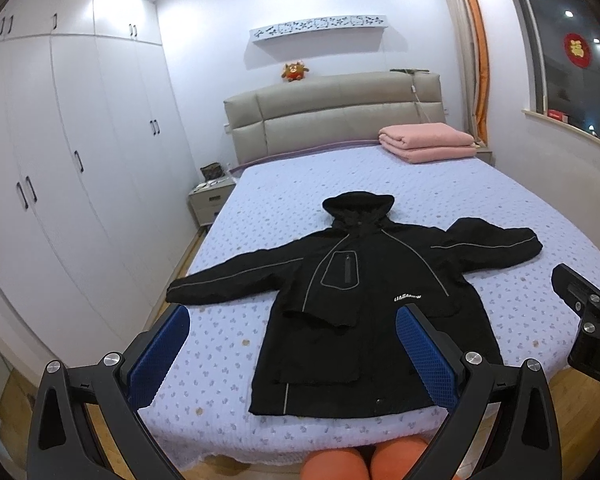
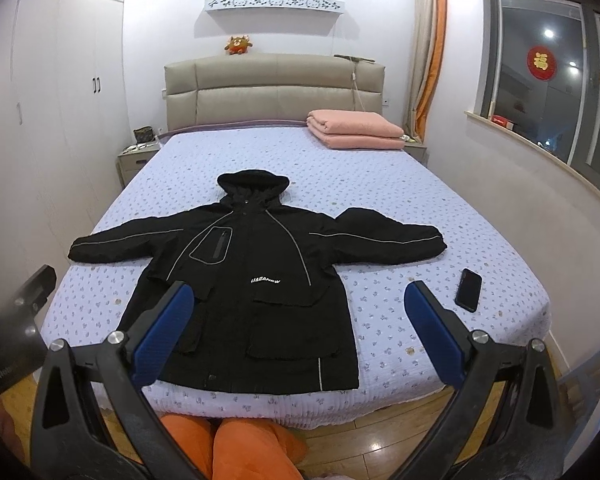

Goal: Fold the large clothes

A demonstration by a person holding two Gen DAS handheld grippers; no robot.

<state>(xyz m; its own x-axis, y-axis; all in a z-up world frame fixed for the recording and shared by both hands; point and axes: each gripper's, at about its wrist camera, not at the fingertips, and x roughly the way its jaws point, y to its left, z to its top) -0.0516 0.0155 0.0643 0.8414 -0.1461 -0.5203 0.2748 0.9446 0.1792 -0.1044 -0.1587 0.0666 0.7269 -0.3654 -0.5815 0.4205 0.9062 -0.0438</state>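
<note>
Centre frame in both wrist views, the black jacket (image 1: pixel 352 304) lies flat on the lilac bed (image 1: pixel 380 184), front up, sleeves spread, hood toward the headboard. Left gripper (image 1: pixel 292 320) gapes wide, empty, above the hem. Right gripper (image 2: pixel 300 300) likewise spread, holding nothing. A phone (image 2: pixel 468 290) rests lower right, beside the jacket.

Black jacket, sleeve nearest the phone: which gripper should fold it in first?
Right, probably. The right gripper hangs open over the jacket hem, with that sleeve and the phone on its own side. The left gripper, also open, sits nearer the opposite sleeve.
</note>
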